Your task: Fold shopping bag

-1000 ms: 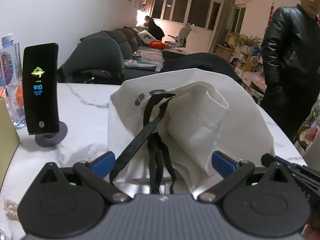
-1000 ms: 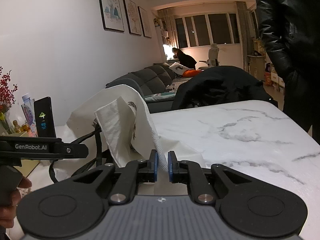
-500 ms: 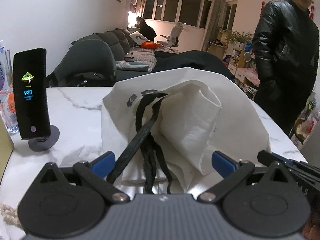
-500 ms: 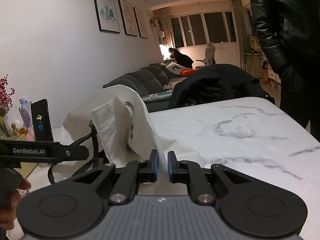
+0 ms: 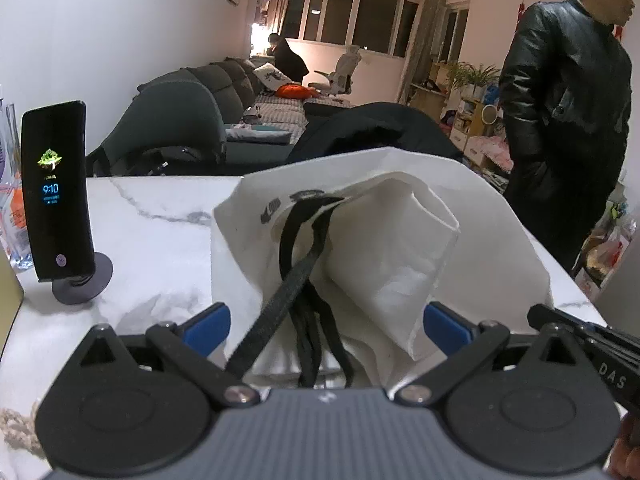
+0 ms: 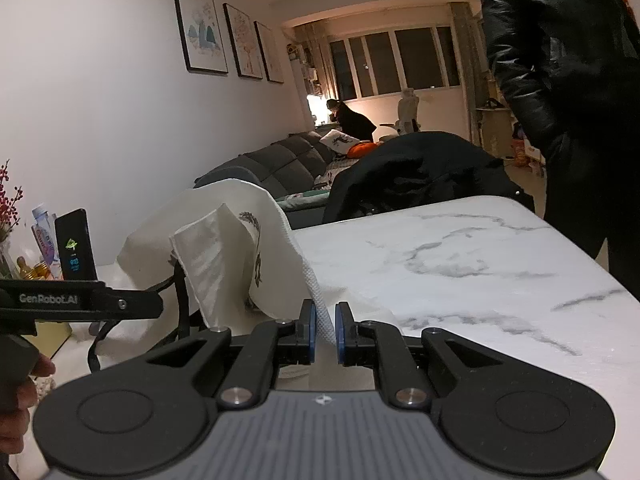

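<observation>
- The left gripper [image 5: 324, 322] was found with its jaws spread wide, nothing clamped between them.
- The white shopping bag [image 5: 380, 240] was observed slumped on the marble table [image 5: 152, 204], directly ahead of the left jaws, partly between the blue pads [image 5: 206, 322].
- Its black straps [image 5: 304, 280] were seen trailing from the bag mouth down toward the gap between those jaws.
- The right gripper [image 6: 324, 330] was noted closed narrowly on a white edge of the bag [image 6: 224, 248], pinched between its jaws.
- A phone on a stand [image 5: 56, 200] was recorded well left of the left jaws.
</observation>
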